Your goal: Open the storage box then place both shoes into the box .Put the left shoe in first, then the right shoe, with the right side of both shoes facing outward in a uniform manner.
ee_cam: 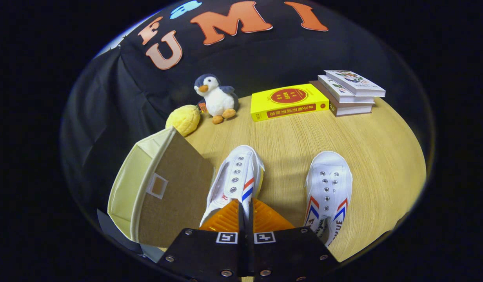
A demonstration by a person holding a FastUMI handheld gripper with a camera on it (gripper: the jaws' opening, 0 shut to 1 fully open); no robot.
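The hand-held gripper (245, 213) is seen with fingers pinched together on the left shoe (235, 178), apparently gripped for lifting into the storage box (163, 188) just beside it, while the right shoe (328, 188) is left on the surface (367, 149).

Matt cloth box (175, 188), wood-grain table (343, 137)

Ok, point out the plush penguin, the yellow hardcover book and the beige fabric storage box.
Plush penguin (217, 98), gripper view, white belly.
Yellow hardcover book (288, 102), gripper view, front cover.
Beige fabric storage box (175, 184), gripper view, brown side panel.
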